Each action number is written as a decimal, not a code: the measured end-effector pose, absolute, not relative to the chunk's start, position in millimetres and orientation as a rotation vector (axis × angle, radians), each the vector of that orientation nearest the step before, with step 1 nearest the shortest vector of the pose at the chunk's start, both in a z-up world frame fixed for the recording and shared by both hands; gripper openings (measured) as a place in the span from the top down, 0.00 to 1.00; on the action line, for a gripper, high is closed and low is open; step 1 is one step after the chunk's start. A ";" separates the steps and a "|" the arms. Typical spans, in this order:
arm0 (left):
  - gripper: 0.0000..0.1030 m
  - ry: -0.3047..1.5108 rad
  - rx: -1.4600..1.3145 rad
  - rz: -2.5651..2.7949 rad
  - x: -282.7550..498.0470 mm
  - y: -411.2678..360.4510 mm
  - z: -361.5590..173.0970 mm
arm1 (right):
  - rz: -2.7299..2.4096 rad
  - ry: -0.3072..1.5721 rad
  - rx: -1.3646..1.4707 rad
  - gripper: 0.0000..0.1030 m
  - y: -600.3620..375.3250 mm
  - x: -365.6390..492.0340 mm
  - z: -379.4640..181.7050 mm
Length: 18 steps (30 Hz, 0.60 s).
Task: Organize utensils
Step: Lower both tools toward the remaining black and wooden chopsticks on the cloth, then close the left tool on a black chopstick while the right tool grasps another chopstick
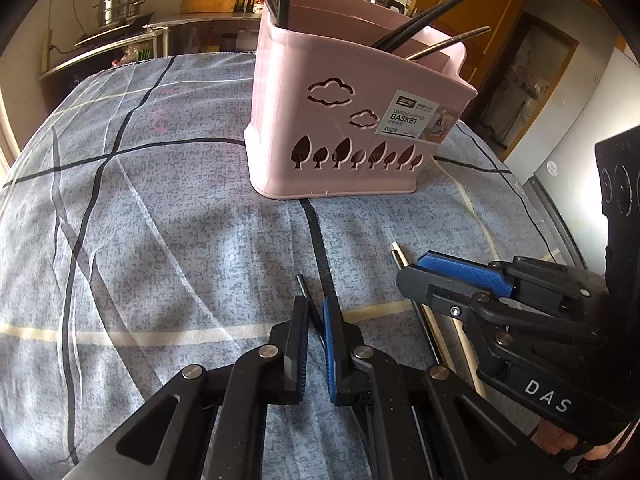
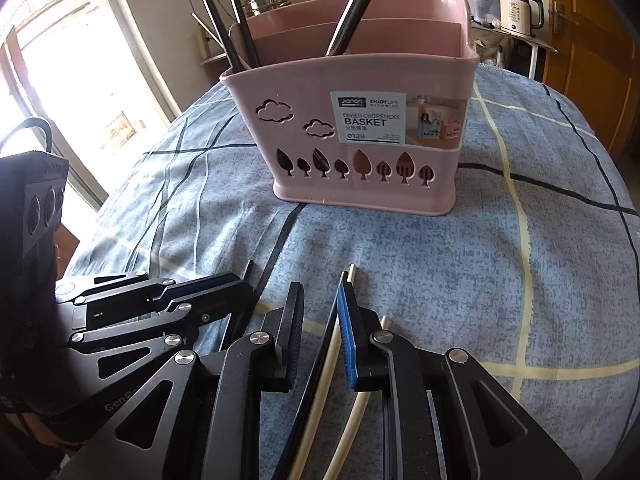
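The pink chopsticks basket (image 1: 352,128) stands upright on the checked blue cloth (image 1: 160,220), at twelve o'clock from both tools, with dark and metal chopsticks leaning inside. The left tool (image 1: 316,312) is clenched on a thin dark chopstick (image 1: 303,285). The right tool (image 2: 320,300) is partly parted, astride pale chopsticks (image 2: 328,356) lying on the cloth; whether it presses them I cannot tell.
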<state>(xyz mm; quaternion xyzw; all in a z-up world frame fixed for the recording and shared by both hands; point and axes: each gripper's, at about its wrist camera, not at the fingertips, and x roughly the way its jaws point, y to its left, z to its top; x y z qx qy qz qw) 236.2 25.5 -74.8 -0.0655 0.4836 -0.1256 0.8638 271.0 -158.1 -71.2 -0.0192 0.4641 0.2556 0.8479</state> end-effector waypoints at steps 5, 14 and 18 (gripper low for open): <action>0.95 1.023 -0.096 -0.270 237.2 34.9 -73.4 | 0.538 1.004 -0.042 0.82 -155.1 274.6 -77.1; 0.95 1.027 -0.128 -0.266 233.2 51.2 -74.1 | 0.521 1.024 -0.083 0.82 -147.8 274.7 -77.5; 0.95 1.027 -0.142 -0.269 231.4 54.2 -74.8 | 0.541 1.018 -0.069 0.82 -145.7 271.6 -74.3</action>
